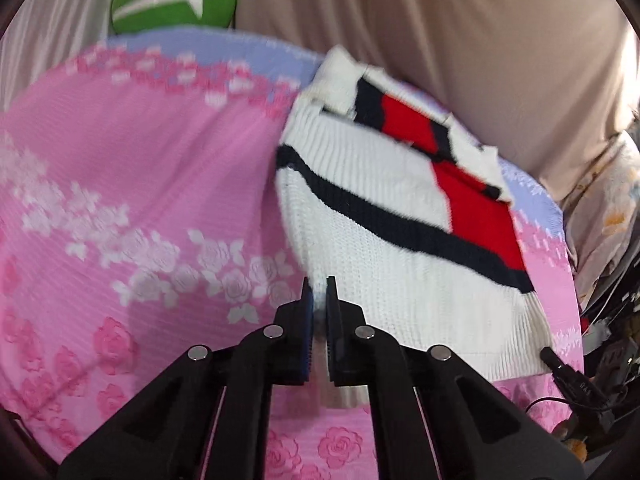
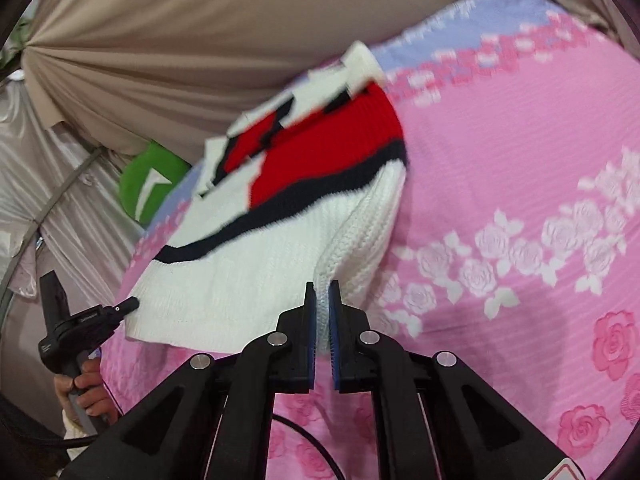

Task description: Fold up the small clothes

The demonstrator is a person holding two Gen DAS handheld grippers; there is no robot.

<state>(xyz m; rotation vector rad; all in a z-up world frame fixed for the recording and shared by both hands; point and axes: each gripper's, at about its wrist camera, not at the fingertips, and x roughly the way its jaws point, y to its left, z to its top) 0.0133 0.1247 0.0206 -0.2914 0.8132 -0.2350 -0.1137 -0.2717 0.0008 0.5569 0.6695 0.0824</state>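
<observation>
A small white knit sweater (image 1: 384,240) with navy stripes and red panels lies on a pink floral bedspread (image 1: 132,184). My left gripper (image 1: 319,292) is shut on the sweater's near left hem edge. In the right wrist view the sweater (image 2: 248,264) lies ahead and left, and my right gripper (image 2: 323,296) is shut on its near right edge, which rises in a fold. The left gripper (image 2: 120,306) shows at the sweater's far corner in the right wrist view, held by a hand. The right gripper (image 1: 560,364) shows at the sweater's right corner in the left wrist view.
The bedspread (image 2: 500,200) has a lilac border at the far edge. Beige curtains (image 1: 460,32) hang behind the bed. A green cushion (image 1: 172,0) with a white mark sits at the far side and also shows in the right wrist view (image 2: 152,188). Dark cables (image 1: 608,320) lie to the right.
</observation>
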